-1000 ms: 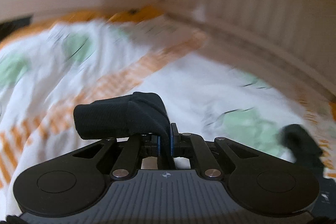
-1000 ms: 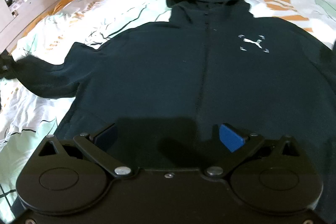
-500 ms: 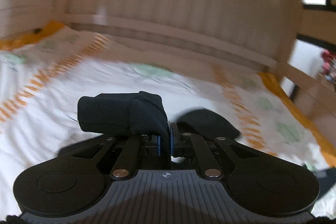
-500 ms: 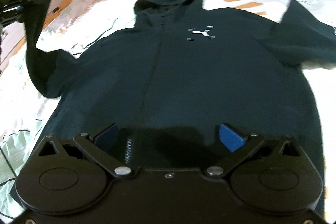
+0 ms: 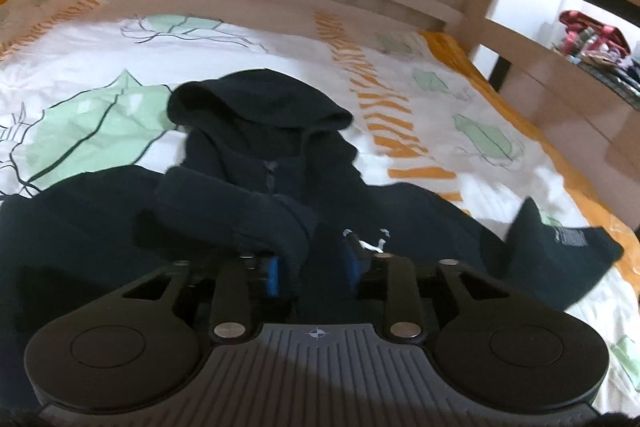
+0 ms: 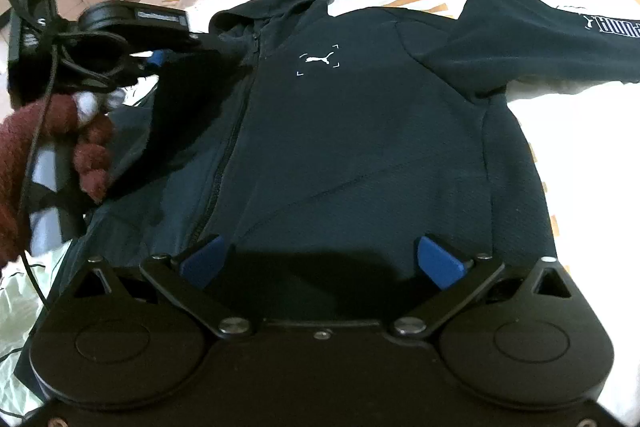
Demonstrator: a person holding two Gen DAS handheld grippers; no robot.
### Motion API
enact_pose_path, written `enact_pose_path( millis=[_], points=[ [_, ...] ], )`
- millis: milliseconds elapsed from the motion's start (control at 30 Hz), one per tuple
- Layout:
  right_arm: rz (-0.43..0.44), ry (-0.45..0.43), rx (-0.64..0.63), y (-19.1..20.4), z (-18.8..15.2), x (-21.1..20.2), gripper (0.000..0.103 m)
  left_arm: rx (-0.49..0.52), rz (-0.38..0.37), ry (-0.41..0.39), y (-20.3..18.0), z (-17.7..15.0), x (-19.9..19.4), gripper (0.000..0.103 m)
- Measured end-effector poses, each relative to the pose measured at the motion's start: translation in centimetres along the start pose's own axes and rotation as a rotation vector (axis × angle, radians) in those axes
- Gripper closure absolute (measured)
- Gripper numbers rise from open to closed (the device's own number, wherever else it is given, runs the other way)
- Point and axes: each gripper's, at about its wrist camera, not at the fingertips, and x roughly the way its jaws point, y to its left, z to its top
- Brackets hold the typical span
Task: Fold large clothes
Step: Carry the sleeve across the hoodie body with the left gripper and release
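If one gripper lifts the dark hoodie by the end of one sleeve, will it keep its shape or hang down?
The hoodie would probably hang limp: it is soft cloth lying flat on the bed, creasing at the shoulder. The sleeve beside the left gripper already bunches, so it likely sags. The cloth looks thick, so perhaps rather heavy; the body may drag.

One dark hoodie (image 6: 360, 131) is lying on one bed (image 5: 240, 43) (two sleeves, one hood showing), two tongs (image 6: 320, 261) (image 5: 312, 267) are hovering, and one gloved hand (image 6: 80, 143) is showing.
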Motion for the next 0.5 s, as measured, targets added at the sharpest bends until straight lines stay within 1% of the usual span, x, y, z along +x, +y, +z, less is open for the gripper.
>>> enact_pose_path(
  millis=[33,100,233,267,300,367,400,500],
  points=[
    [0.000,0.000,0.000,0.0,0.0,0.0,0.001,0.007,-0.014,-0.003,-0.2,-0.1,-0.5,0.053],
    [-0.001,0.000,-0.002,0.0,0.0,0.0,0.001,0.026,-0.040,-0.022,-0.6,-0.3,-1.2,0.026],
    [-0.014,0.001,-0.009,0.3,0.0,0.1,0.001,0.067,-0.042,-0.064,-0.9,-1.0,-3.3,0.013],
    [-0.018,0.001,-0.011,0.4,0.0,0.1,0.001,0.082,-0.047,-0.068,-1.3,-1.0,-3.3,0.006],
    [-0.020,0.001,-0.014,0.4,-0.1,0.0,0.001,0.097,-0.057,-0.070,-1.3,-1.3,-3.7,0.003],
    [-0.020,0.002,-0.016,0.3,-0.2,0.0,0.001,0.132,-0.069,-0.070,-1.4,-1.9,-4.6,0.002],
    [-0.023,0.003,-0.019,0.4,-0.2,0.1,0.001,0.149,-0.064,-0.071,-1.4,-2.3,-5.2,0.000],
    [-0.029,0.006,-0.027,0.3,-0.2,0.2,0.001,0.183,-0.042,-0.078,-0.9,-3.4,-6.5,0.000]
  ],
)
